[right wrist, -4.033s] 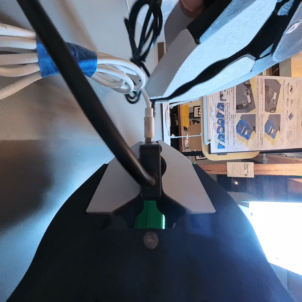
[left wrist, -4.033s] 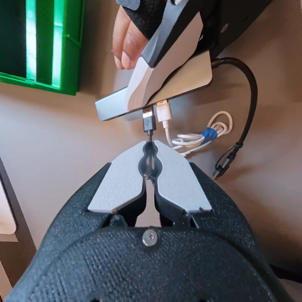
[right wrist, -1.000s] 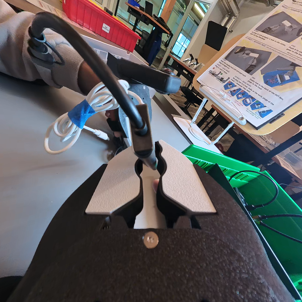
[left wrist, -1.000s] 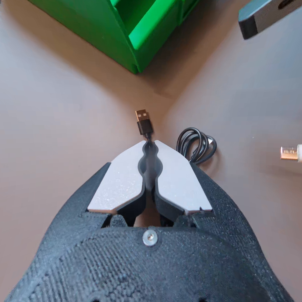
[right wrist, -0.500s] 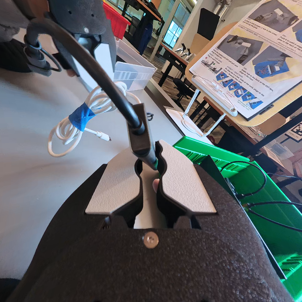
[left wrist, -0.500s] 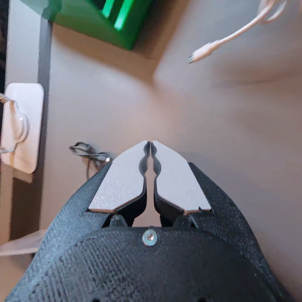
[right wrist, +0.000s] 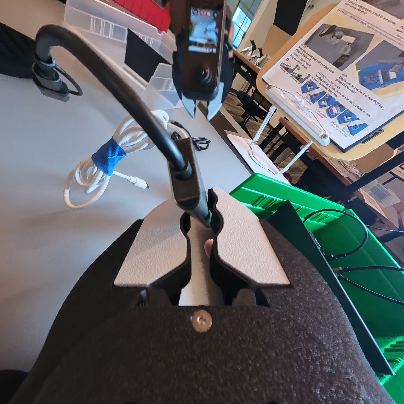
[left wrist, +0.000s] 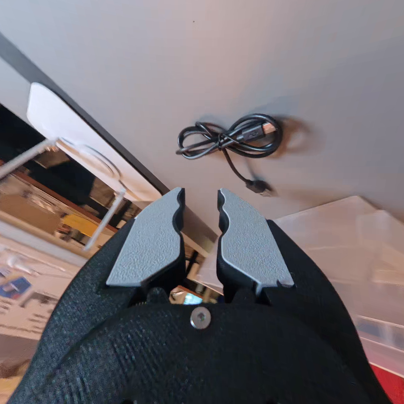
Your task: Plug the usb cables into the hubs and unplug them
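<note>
Left tongs (left wrist: 201, 193) are held apart and empty; right tongs (right wrist: 197, 208) are clamped on the dark USB hub (right wrist: 188, 175). Black USB cable (left wrist: 229, 137) lies at one o'clock, white cable (right wrist: 102, 161) at ten. Both seem unplugged; stowing the hub in the green bin (right wrist: 306, 220) is judged next.

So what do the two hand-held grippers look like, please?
Both look alike. The left hand-held gripper has two flat grey fingers with a grainy surface and wavy black inner edges, on a rounded black textured body with one silver screw. The right hand-held gripper has paler grey fingers and the same build.
</note>
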### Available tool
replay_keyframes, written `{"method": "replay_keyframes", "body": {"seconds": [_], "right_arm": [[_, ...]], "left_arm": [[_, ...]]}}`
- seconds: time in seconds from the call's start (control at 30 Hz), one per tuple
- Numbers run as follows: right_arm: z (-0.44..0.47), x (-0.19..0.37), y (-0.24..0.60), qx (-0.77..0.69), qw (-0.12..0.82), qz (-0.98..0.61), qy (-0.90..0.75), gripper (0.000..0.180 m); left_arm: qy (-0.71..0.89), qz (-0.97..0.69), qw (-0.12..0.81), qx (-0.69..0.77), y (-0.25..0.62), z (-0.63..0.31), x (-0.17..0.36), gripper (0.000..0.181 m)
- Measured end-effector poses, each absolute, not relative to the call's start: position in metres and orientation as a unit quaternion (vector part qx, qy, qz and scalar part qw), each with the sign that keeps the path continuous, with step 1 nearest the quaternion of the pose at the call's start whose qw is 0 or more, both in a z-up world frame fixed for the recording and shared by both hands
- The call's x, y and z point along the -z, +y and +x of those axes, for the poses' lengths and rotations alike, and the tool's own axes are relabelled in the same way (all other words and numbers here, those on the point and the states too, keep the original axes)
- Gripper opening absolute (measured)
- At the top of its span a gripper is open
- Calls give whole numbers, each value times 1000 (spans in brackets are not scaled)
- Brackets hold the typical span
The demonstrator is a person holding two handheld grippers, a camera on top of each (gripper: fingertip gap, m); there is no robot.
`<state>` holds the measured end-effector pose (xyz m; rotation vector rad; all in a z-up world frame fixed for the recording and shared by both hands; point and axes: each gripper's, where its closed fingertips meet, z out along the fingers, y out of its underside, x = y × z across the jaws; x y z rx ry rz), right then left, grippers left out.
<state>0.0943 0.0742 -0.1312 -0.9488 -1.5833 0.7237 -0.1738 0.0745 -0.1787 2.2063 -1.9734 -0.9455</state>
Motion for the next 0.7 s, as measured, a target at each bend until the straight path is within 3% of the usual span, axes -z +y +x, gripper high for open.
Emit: {"method": "replay_keyframes", "body": {"seconds": [0.2, 0.37, 0.43, 0.7], "right_arm": [[94, 137, 73, -303, 537, -402, -677, 14], [92, 141, 74, -308, 526, -406, -681, 14], [93, 142, 75, -306, 525, -408, -681, 14], [94, 138, 72, -325, 522, -411, -673, 14]], "left_arm": [[-781, 555, 15, 285, 93, -157, 204, 52], [-801, 546, 49, 240, 78, -163, 225, 39], [-745, 642, 32, 179, 70, -156, 225, 24], [-311, 939, 20, -146, 7, -79, 202, 13]]}}
